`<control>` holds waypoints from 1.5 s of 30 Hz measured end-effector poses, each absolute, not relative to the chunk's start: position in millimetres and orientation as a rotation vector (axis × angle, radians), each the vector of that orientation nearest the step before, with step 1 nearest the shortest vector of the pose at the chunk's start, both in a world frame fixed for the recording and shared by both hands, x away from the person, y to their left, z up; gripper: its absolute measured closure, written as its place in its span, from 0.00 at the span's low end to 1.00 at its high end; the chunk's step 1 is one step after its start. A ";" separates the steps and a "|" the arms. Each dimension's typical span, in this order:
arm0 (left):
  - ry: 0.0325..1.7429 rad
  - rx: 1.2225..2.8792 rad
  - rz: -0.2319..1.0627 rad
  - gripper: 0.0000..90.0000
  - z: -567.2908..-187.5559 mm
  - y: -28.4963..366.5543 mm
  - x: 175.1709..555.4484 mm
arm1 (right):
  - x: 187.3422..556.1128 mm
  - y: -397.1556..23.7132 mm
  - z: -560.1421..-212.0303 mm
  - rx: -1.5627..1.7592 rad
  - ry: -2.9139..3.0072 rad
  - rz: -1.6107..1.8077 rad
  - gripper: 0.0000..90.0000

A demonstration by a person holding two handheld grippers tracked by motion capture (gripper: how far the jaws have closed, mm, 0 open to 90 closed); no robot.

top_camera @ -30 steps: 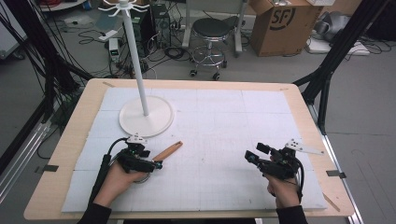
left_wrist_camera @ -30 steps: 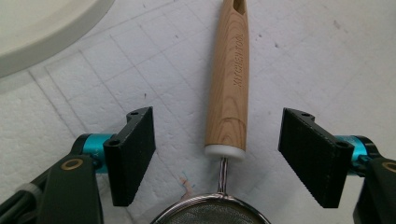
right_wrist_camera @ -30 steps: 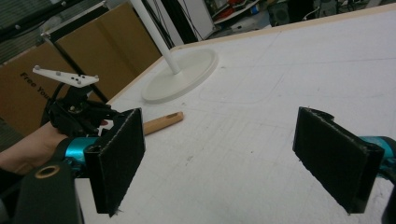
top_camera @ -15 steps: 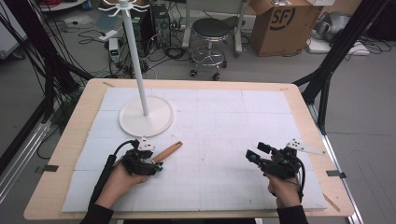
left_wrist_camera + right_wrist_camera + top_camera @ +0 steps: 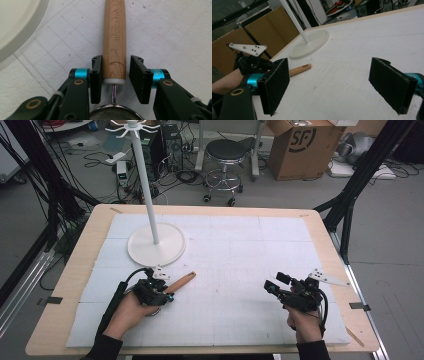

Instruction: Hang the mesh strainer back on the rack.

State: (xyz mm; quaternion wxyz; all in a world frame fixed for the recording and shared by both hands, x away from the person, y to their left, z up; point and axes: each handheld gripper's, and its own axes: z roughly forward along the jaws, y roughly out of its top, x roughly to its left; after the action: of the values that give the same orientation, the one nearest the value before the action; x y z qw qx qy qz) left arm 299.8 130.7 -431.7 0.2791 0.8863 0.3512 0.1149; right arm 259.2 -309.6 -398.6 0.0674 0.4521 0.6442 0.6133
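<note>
Two grippers are held low over the white mat (image 5: 240,250). At the far left, the left gripper (image 5: 169,295) is set down over a small strainer (image 5: 175,285). Its wooden handle (image 5: 182,280) lies flat on the mat and points toward two o'clock from the hand. The round base (image 5: 156,245) of a white stand is seen at twelve o'clock, near but apart.

In the left gripper view the handle (image 5: 115,37) is caught between the jaws, which have just been closing. One pad seems to graze the wood, while a narrow gap is left at the other, so no squeeze is judged to be made yet. The mesh bowl (image 5: 115,115) and a thin wire neck (image 5: 113,93) are seen at six o'clock, under the gripper.

The strainer is judged light. Its handle is stiff, smooth and round, so it may roll or twist between flat pads. The mesh is thin and easily dented. The wood near the collar is best taken, squarely across its width, so that the bowl's weight stays close.

At the right, the right gripper (image 5: 272,286) is held with its jaws spread wide and nothing between them.
</note>
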 end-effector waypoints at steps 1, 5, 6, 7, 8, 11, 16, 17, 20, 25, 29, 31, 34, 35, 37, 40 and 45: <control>0.936 2.386 0.305 0.75 -431.2 129.6 299.8 | 258.9 -309.9 -398.3 1.367 1.939 1.851 0.18; 0.930 2.394 0.280 0.76 -430.4 130.4 302.7 | 257.7 -313.1 -397.1 1.362 1.915 1.878 0.18; 0.927 2.395 0.280 0.76 -430.4 130.2 302.7 | 258.2 -313.8 -397.1 1.349 1.911 1.880 0.18; 0.915 2.405 0.282 0.77 -430.0 130.1 302.9 | 257.9 -314.0 -396.8 1.361 1.906 1.882 0.18; 0.913 2.412 0.286 0.77 -429.5 129.1 302.9 | 258.1 -314.2 -397.1 1.360 1.906 1.880 0.18; 0.909 2.455 0.293 0.77 -426.9 123.9 304.2 | 258.4 -314.4 -397.5 1.356 1.907 1.876 0.18; 0.915 2.511 0.255 0.77 -424.4 119.4 310.5 | 258.6 -312.8 -397.8 1.355 1.912 1.874 0.18; 0.923 2.513 0.253 0.77 -424.5 118.1 311.2 | 258.3 -312.2 -397.6 1.359 1.915 1.876 0.18; 0.924 2.526 0.232 0.77 -424.4 117.5 313.5 | 258.5 -311.3 -397.5 1.361 1.916 1.877 0.18; 0.934 2.590 0.152 0.78 -421.1 114.2 324.4 | 258.2 -311.8 -397.5 1.357 1.912 1.876 0.18; 0.940 2.597 0.155 0.78 -420.8 112.4 324.2 | 258.6 -313.0 -398.0 1.366 1.905 1.875 0.18; 0.936 2.570 0.161 0.78 -422.0 115.8 322.4 | 258.2 -312.9 -397.9 1.361 1.905 1.874 0.18; 0.955 2.520 0.148 0.78 -423.1 119.9 321.5 | 258.2 -312.3 -397.9 1.361 1.909 1.870 0.18; 0.954 2.500 0.143 0.78 -423.4 122.6 320.9 | 258.5 -311.8 -397.8 1.364 1.911 1.868 0.18; 0.951 2.436 0.116 0.78 -424.3 131.5 321.0 | 259.9 -310.6 -398.3 1.357 1.915 1.869 0.18; 0.959 2.367 0.124 0.78 -417.0 139.6 319.7 | 260.0 -309.5 -398.3 1.354 1.915 1.863 0.18; 0.949 2.174 0.082 0.77 -399.3 156.0 319.3 | 259.2 -309.2 -398.2 1.359 1.916 1.859 0.18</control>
State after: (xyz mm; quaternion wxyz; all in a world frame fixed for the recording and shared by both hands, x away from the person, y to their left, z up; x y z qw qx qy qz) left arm 319.3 156.0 -399.3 0.3747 0.8491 0.3709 0.0320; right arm 259.2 -309.2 -398.2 0.0731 0.4524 0.6378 0.6190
